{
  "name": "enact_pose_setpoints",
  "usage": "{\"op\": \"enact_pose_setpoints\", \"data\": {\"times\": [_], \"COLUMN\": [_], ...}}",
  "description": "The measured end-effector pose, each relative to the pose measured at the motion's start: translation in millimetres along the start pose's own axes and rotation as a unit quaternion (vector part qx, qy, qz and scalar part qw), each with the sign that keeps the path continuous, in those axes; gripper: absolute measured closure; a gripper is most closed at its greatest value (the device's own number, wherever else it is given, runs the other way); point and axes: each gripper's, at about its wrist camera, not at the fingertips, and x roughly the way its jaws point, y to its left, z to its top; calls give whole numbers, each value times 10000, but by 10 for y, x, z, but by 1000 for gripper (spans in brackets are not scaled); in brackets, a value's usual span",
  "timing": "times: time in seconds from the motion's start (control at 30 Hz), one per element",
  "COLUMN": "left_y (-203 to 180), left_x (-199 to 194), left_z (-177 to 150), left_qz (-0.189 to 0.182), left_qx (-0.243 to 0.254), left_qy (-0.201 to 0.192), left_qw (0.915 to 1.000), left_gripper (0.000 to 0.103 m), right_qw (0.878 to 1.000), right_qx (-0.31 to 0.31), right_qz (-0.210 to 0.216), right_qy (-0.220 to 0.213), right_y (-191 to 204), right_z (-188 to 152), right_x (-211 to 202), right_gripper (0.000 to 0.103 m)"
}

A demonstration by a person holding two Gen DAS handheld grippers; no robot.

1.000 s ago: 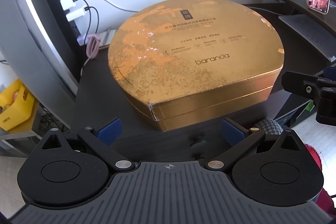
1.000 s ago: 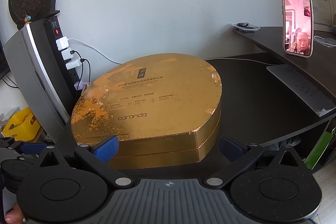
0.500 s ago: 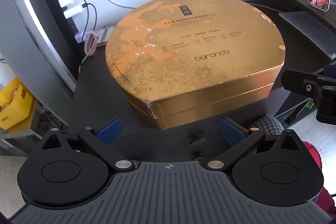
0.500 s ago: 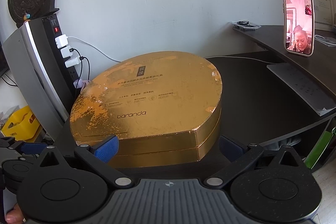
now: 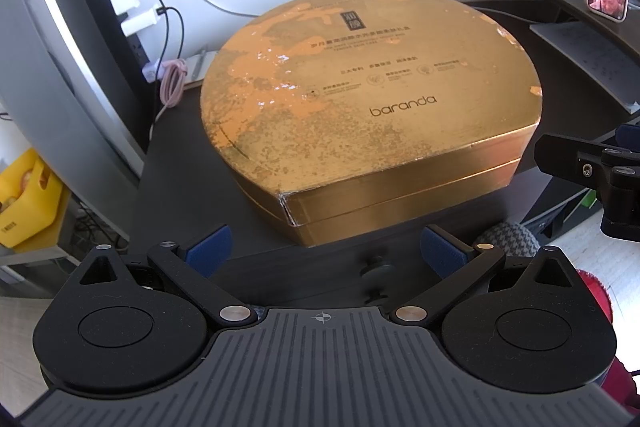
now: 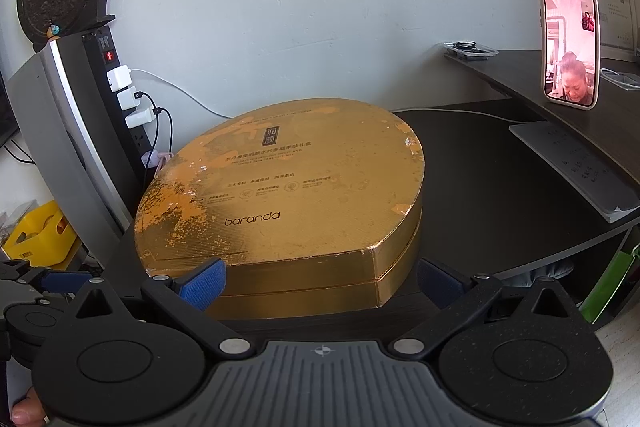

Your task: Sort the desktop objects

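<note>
A big gold gift box (image 5: 360,107) marked "baranda" lies flat on the dark desk (image 5: 180,155), its lid on. My left gripper (image 5: 326,251) is open just short of the box's near corner, empty. In the right wrist view the same gold box (image 6: 280,195) fills the middle, and my right gripper (image 6: 320,281) is open at the box's near side wall, with its blue pads (image 6: 202,283) wide apart and touching nothing. The right gripper's black body (image 5: 600,167) shows at the right edge of the left wrist view.
A grey monitor back (image 6: 60,147) with a power strip (image 6: 120,95) and plugged chargers stands left of the box. A phone (image 6: 570,45) stands lit on the raised shelf at right, above a grey keyboard (image 6: 576,171). A yellow bin (image 6: 36,239) sits lower left.
Both cameras have edged slightly closer to the gold box; the left one has risen a little. Both grippers stay open and the box has not moved.
</note>
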Motion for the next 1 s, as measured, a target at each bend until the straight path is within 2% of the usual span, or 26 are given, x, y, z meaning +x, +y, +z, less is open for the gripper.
{"op": "enact_pose_setpoints", "data": {"times": [1.0], "left_y": [-12], "left_x": [-33], "left_z": [3], "left_qz": [-19], "left_qx": [6], "left_qy": [-8], "left_qw": [10000], "left_gripper": [0], "right_qw": [10000], "right_qx": [-89], "right_qz": [15], "right_qy": [-6], "right_y": [38], "right_z": [16], "right_x": [-17], "right_gripper": [1]}}
